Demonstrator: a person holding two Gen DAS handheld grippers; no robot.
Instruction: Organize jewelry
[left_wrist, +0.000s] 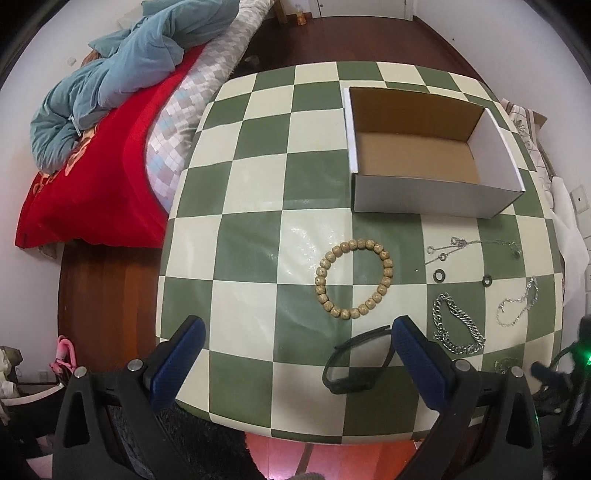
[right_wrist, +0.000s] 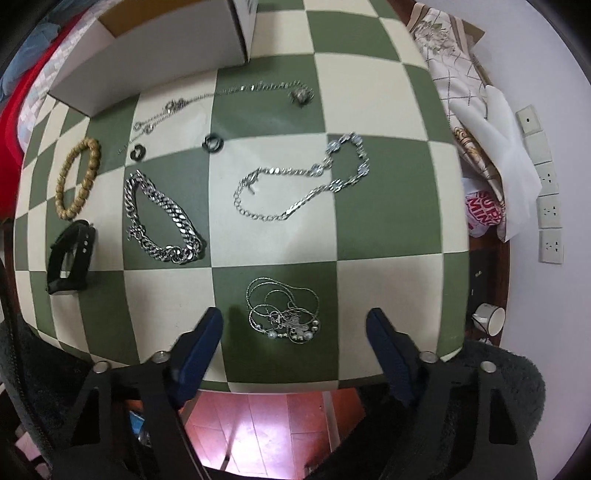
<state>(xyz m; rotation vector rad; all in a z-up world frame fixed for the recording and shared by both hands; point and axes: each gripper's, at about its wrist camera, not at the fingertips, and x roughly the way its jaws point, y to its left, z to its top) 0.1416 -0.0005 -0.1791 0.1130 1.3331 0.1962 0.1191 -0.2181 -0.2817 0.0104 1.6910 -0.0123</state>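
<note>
Jewelry lies spread on a green-and-cream checkered table (left_wrist: 258, 229). A wooden bead bracelet (left_wrist: 353, 279) lies in the middle, a black wristband (left_wrist: 356, 363) near the front edge, a heavy silver chain bracelet (right_wrist: 162, 218) and a thin silver chain bracelet (right_wrist: 301, 177) to the right. A tangled fine necklace with pearls (right_wrist: 284, 315) lies just ahead of my right gripper (right_wrist: 295, 339), which is open and empty. My left gripper (left_wrist: 299, 343) is open and empty above the table's front edge, its right finger beside the wristband. An empty open cardboard box (left_wrist: 424, 147) stands at the back.
Two small dark rings (right_wrist: 212, 142) and a long thin necklace (right_wrist: 229, 94) lie in front of the box. A bed with a red blanket (left_wrist: 92, 184) is left of the table. Cloth and wall sockets (right_wrist: 546, 177) are at the right.
</note>
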